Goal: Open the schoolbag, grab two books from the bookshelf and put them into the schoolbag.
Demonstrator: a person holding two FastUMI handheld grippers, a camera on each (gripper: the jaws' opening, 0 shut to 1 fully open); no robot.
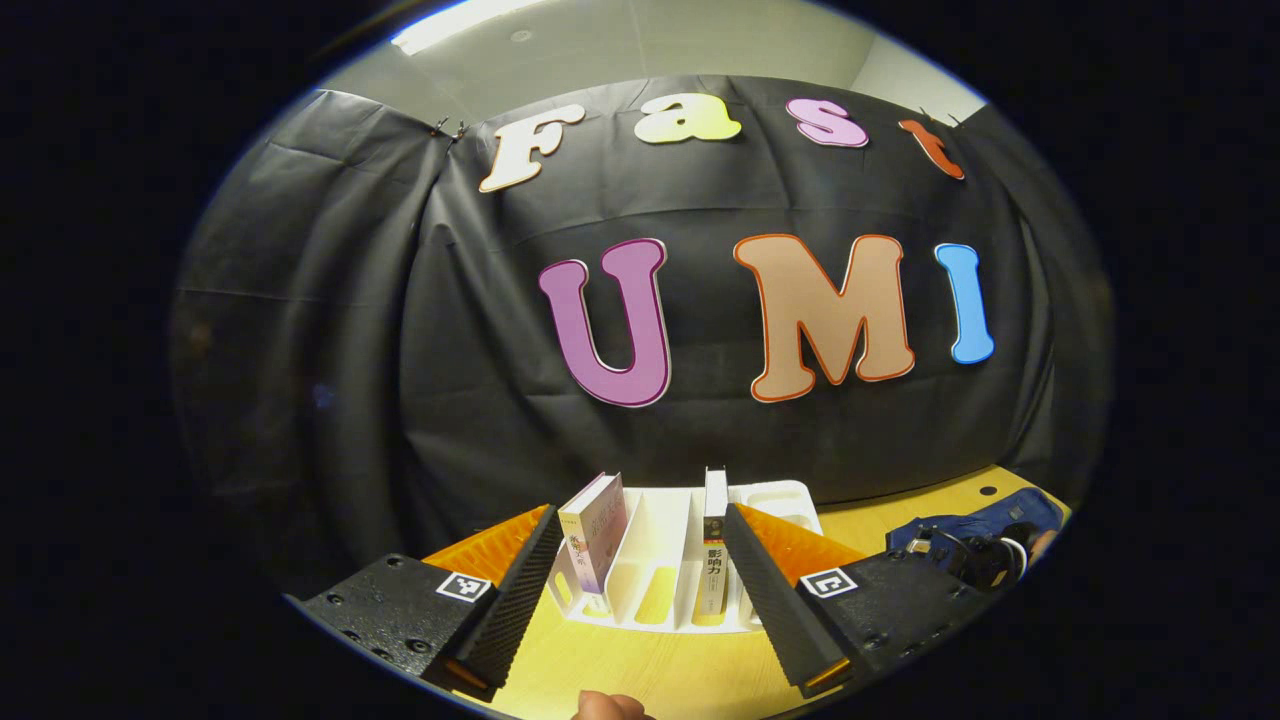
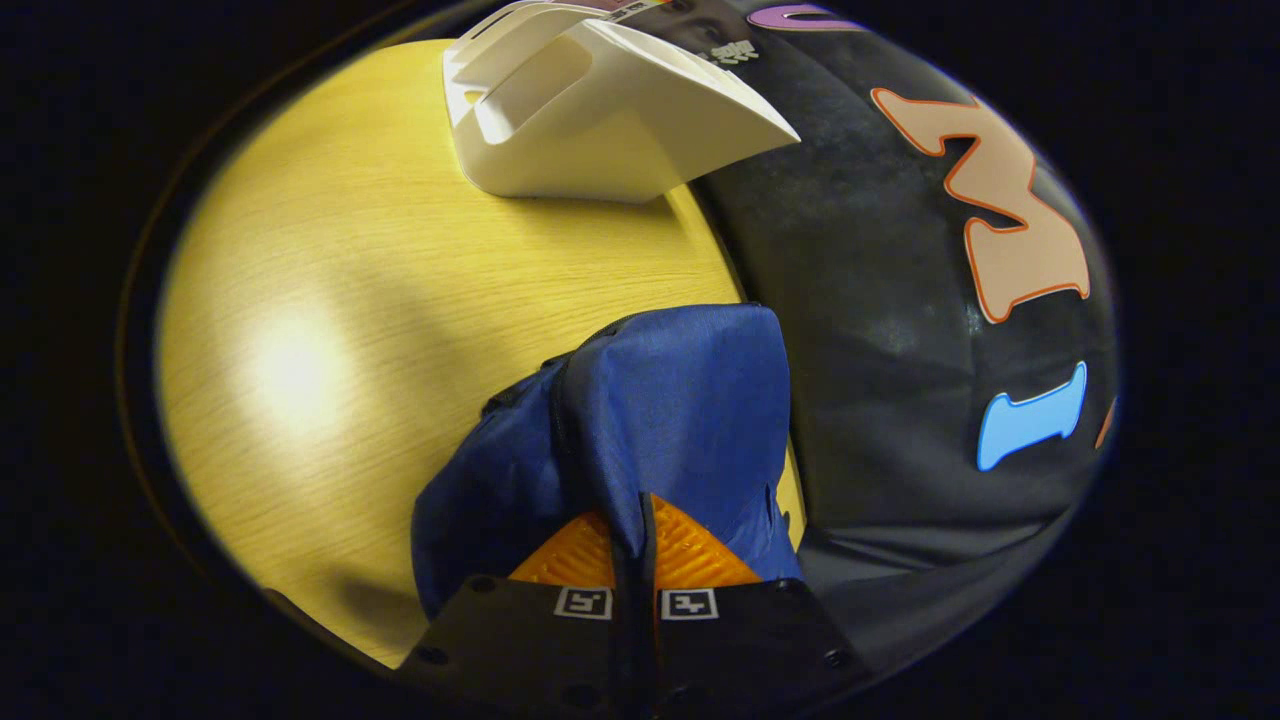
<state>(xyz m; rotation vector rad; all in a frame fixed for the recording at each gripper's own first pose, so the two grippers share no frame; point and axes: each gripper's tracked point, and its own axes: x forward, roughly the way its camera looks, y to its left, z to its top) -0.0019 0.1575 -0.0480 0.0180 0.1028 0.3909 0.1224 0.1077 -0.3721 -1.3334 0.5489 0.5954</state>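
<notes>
In the left gripper view my left gripper (image 1: 640, 512) is open, its fingers framing the white bookshelf (image 1: 662, 575) a short way ahead on the table. Two books stand in the shelf: a pale purple book (image 1: 592, 530) leaning at the left and a white-spined book (image 1: 714, 545) upright to its right. The blue schoolbag (image 1: 975, 522) lies at the far right with the other gripper (image 1: 975, 560) over it. In the right gripper view my right gripper (image 2: 635, 515) is shut on a fold of the blue schoolbag (image 2: 670, 400), lifting the fabric beside its zipper. The white bookshelf (image 2: 600, 120) stands beyond.
The yellow wooden table (image 2: 330, 300) carries everything; its far edge meets the black cloth wall (image 2: 880, 330) just behind the bag and shelf. A fingertip of a hand (image 1: 610, 706) shows at the bottom of the left gripper view.
</notes>
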